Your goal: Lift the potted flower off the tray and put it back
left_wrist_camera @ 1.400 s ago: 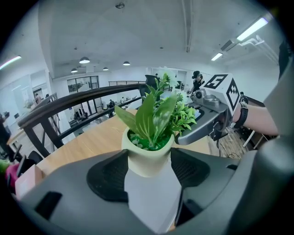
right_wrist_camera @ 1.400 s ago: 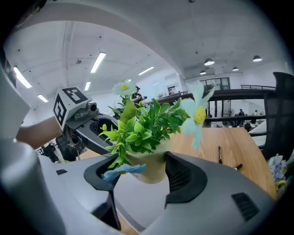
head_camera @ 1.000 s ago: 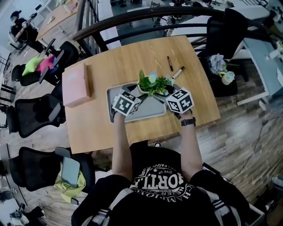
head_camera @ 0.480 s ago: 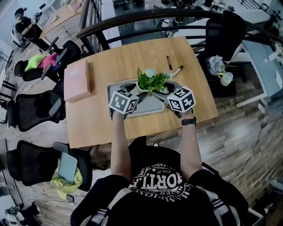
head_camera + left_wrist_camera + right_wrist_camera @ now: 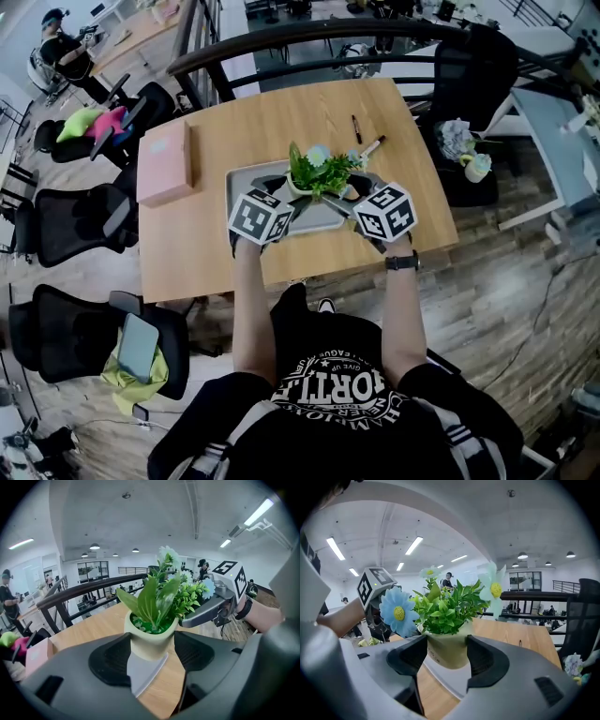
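Observation:
The potted flower point(image 5: 319, 174), a pale pot with green leaves and light blue blooms, hangs just above the grey tray point(image 5: 246, 178) on the wooden table. My left gripper point(image 5: 292, 193) grips the pot from the left and my right gripper point(image 5: 351, 192) from the right. In the left gripper view the pot point(image 5: 151, 641) sits pressed between both pads, with a corner of the tray point(image 5: 143, 673) beneath it. The right gripper view shows the same pot point(image 5: 446, 649) clamped between its pads over the tray point(image 5: 451, 678). The pot's base is hidden by the jaws.
A pink box point(image 5: 165, 161) lies left of the tray. A pen point(image 5: 357, 128) and a marker point(image 5: 372, 150) lie behind it. Office chairs point(image 5: 80, 225) stand left of the table, and a dark railing point(image 5: 281, 37) runs behind. Another small flower pot point(image 5: 467, 150) rests to the right.
Both grippers have risen a little together with the pot held between them, and the pot has come up off the tray. The grip looks unchanged.

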A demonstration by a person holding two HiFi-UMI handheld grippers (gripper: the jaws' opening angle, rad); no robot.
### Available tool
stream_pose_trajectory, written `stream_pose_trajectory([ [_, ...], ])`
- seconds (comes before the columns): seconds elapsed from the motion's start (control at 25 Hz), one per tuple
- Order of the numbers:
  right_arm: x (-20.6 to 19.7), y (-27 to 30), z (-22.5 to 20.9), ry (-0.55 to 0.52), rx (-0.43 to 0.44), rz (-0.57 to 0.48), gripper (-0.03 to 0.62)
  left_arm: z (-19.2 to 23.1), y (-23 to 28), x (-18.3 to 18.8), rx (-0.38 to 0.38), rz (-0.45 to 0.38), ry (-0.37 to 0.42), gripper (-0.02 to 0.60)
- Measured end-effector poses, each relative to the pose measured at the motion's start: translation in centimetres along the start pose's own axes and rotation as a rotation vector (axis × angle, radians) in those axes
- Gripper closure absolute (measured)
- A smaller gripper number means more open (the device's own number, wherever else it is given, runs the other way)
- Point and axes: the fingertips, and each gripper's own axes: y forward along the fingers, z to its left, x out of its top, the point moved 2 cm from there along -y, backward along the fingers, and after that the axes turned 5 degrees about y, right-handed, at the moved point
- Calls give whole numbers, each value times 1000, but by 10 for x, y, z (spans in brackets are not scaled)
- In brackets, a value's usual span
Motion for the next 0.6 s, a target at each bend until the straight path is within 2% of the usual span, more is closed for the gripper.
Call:
stream_pose_trajectory([
  [0.28,-4,-29,13,-14,-16,24,310,-29,-11,6,2,-14,2,275],
  [0.6,25,-51,12,-31,-61,-16,312,-30,-24,42,16,-29,102,275],
])
